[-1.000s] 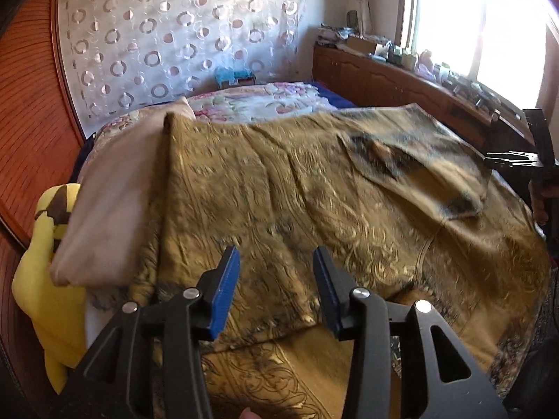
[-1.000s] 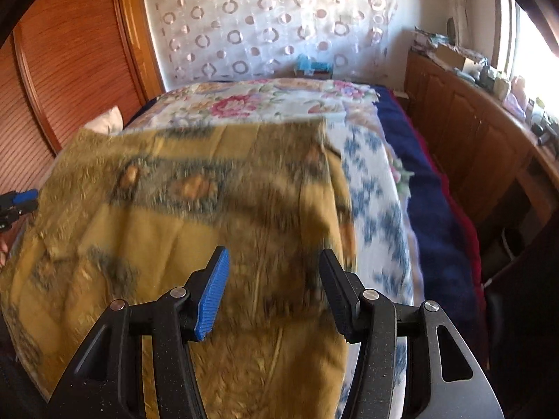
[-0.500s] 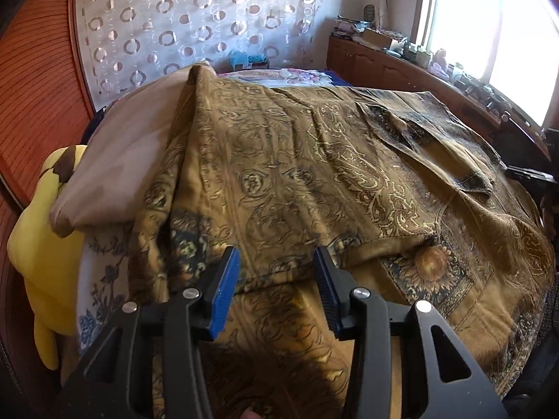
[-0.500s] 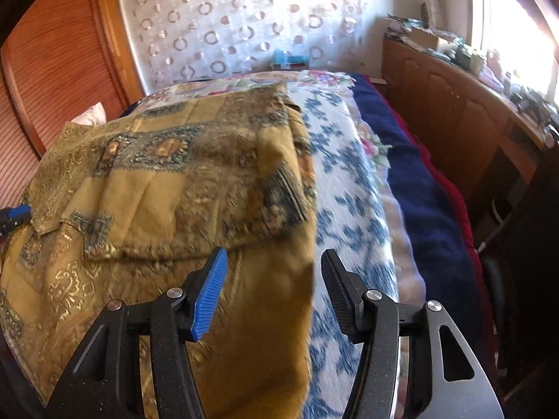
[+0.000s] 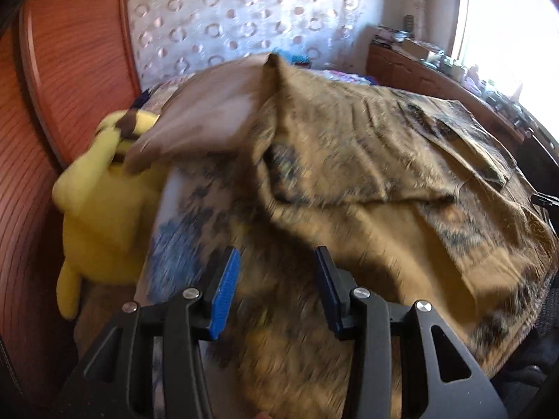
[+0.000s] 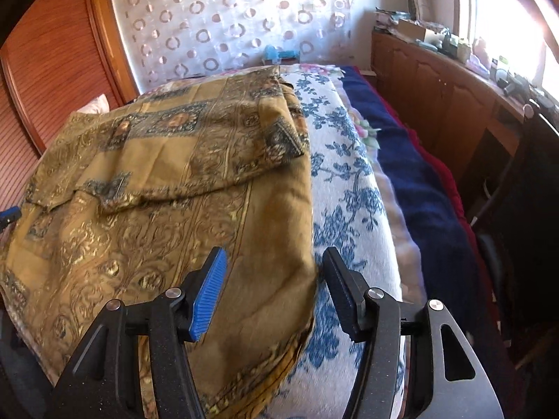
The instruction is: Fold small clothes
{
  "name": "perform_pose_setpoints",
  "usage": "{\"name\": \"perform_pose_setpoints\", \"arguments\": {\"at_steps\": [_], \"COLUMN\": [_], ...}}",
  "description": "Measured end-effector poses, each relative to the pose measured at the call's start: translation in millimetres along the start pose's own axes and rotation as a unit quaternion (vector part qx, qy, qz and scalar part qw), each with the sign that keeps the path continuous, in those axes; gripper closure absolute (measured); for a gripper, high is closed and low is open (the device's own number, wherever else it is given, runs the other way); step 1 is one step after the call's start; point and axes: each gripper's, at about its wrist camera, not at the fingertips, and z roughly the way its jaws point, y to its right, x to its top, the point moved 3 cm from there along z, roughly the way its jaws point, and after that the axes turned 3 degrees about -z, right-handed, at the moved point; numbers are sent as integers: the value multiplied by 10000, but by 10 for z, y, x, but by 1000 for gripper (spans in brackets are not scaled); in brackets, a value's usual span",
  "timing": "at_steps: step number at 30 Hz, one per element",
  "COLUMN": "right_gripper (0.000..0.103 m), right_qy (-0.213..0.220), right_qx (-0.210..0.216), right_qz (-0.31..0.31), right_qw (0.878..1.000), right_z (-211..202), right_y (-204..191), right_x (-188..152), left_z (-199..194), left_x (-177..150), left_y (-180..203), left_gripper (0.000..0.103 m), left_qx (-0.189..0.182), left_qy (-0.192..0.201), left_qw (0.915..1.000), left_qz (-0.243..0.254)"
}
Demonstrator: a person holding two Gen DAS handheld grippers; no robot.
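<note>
Item 1: gold patterned cloth (image 6: 146, 216), brown-gold with dark blue borders. Lies spread on the bed, far part folded back over the near part so that 2 layers show; the fold's edge runs across the middle of the right wrist view. Its right edge drapes over the blue-flowered bedspread (image 6: 349, 192). In the left wrist view the same cloth (image 5: 367, 174) is motion-blurred; its left corner lies against a beige pillow (image 5: 209, 111).

Item 2: right gripper (image 6: 272, 289). Jaws apart, nothing pinched; the cloth's right edge lies beneath and between the 2 fingers, contact not discernible. Compared with 1 second ago: jaws at nearly the same spacing, gripper nearer the cloth's near right edge, picture sharper.

Item 3: left gripper (image 5: 276, 286). Jaws apart, holding nothing; it hangs over the cloth's near left part. Compared with 1 second ago: spacing unchanged, view swung to the left, so that more of the bedspread's blue print (image 5: 174, 244) shows beside the cloth.

Item 4: yellow plush toy (image 5: 101, 209), wedged between the bed and the wooden wall panel (image 5: 52, 87), now larger and nearer the centre of the view than before.

Item 5: surroundings. Navy blanket (image 6: 419, 192) along the bed's right side; wooden cabinets (image 6: 436, 80) under the window; curtain with ring pattern (image 6: 227, 17) behind the bed.
</note>
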Motion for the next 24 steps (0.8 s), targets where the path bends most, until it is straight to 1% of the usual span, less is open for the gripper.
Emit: {"name": "perform_pose_setpoints", "arguments": {"at_steps": [1, 2, 3, 5, 6, 7, 8, 9, 10, 11, 12, 14, 18, 19, 20, 22, 24], "right_gripper": [51, 58, 63, 82, 87, 95, 98, 99, 100, 100, 100, 101, 101, 101, 101, 101, 101], "right_qy": [-17, -27, -52, -81, -93, -105, -106, -108, -94, -60, 2, 181, 574, 668, 728, 828, 804], "right_qx": [-24, -35, -31, -5, 7, 37, 76, 125, 149, 163, 190, 249, 314, 337, 359, 421, 412], "right_qz": [-55, -100, -150, -193, -227, -268, -276, -282, -307, -332, -353, -377, -449, -452, -437, -422, -458], "right_qw": [10000, 9999, 9999, 9998, 9997, 9996, 9995, 9995, 9994, 9993, 9992, 9988, 9968, 9962, 9957, 9948, 9949], "right_z": [-14, -30, -49, -76, -85, -94, -101, -107, -116, -134, -163, -265, -570, -658, -720, -842, -887], "right_y": [-19, -28, -39, -53, -59, -62, -60, -64, -81, -98, -116, -156, -176, -167, -160, -141, -140], "right_x": [-18, -33, -53, -80, -95, -109, -108, -108, -102, -94, -77, -5, 252, 328, 376, 487, 548], "left_z": [-19, -30, -63, -114, -134, -157, -178, -190, -199, -204, -222, -318, -729, -820, -890, -959, -949], "left_x": [-62, -122, -161, -232, -260, -292, -320, -345, -363, -373, -364, -299, -78, -25, 16, 67, 49], "left_y": [-46, -81, -96, -103, -94, -74, -37, -10, 5, 17, 16, -1, -80, -91, -98, -115, -102], "left_gripper": [60, 60, 60, 60, 61, 61, 70, 76, 87, 102, 102, 103, 103, 103, 103, 103, 102], "left_qx": [27, 18, 4, -58, -130, -264, -369, -393, -389, -412, -450, -476, -584, -628, -616, -452, -354], "left_qy": [-50, -115, -75, -76, -76, -68, -52, -34, -20, 7, 42, 235, 824, 909, 969, 1046, 916], "left_qw": [10000, 9998, 9999, 9998, 9997, 9994, 9992, 9992, 9992, 9991, 9990, 9985, 9943, 9932, 9929, 9932, 9951], "left_qz": [-67, -136, -152, -186, -209, -211, -158, -106, -74, -58, -73, -133, -350, -365, -307, -216, -72]}}
